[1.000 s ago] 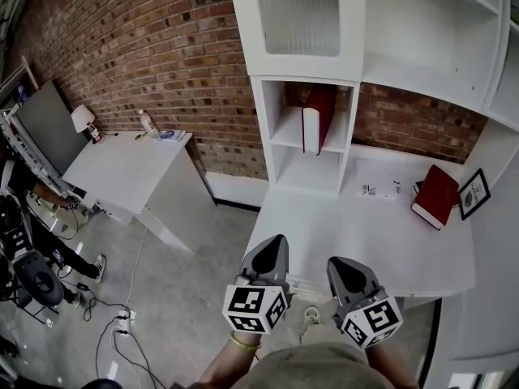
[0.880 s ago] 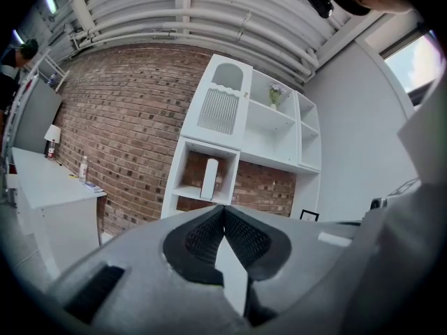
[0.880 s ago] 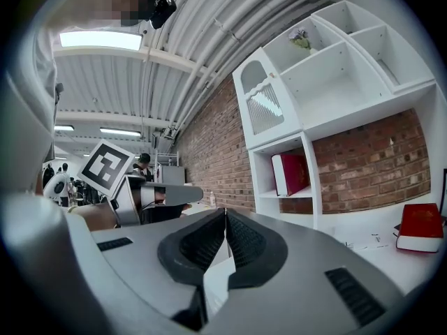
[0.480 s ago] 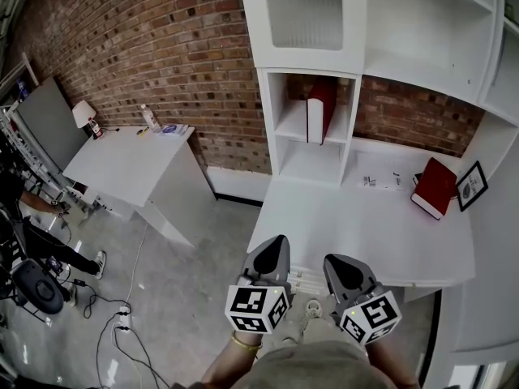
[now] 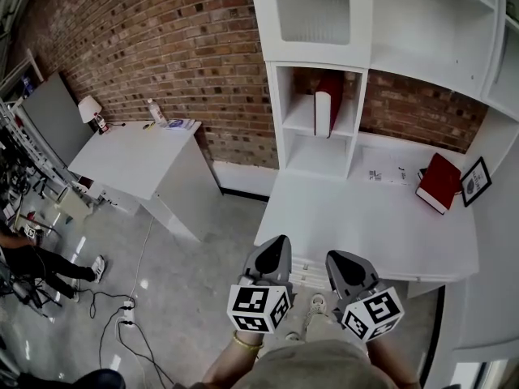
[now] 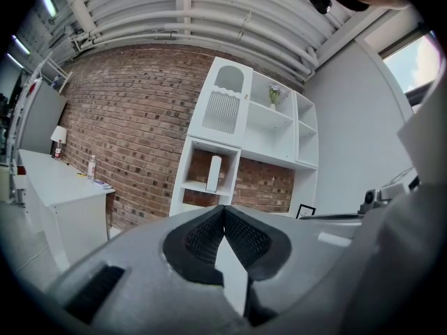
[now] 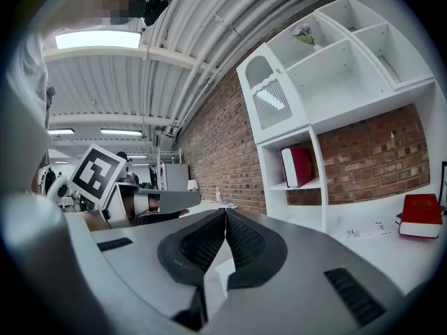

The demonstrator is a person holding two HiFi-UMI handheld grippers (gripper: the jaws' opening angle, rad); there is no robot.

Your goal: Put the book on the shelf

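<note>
A red book (image 5: 437, 182) lies flat on the white desk (image 5: 357, 225) at the far right, beside a framed picture; it shows too in the right gripper view as the red book (image 7: 421, 215). Another red book (image 5: 326, 110) with white pages stands upright in the shelf cubby (image 5: 316, 156). My left gripper (image 5: 276, 243) and right gripper (image 5: 336, 259) hang side by side near my body, just off the desk's front edge. Both are shut with nothing between the jaws. The left gripper (image 6: 223, 208) points toward the shelf; the right gripper (image 7: 225, 211) does likewise.
A framed picture (image 5: 473, 187) leans at the desk's right end, with papers (image 5: 388, 174) near the back. A second white table (image 5: 130, 160) with a lamp and bottle stands left against the brick wall. Cables (image 5: 122, 322) lie on the floor, and a person's legs (image 5: 49, 266) are at far left.
The head view has shifted slightly, so the shelf and desk sit a bit further right and up. Both grippers stay shut in the same place near my body.
</note>
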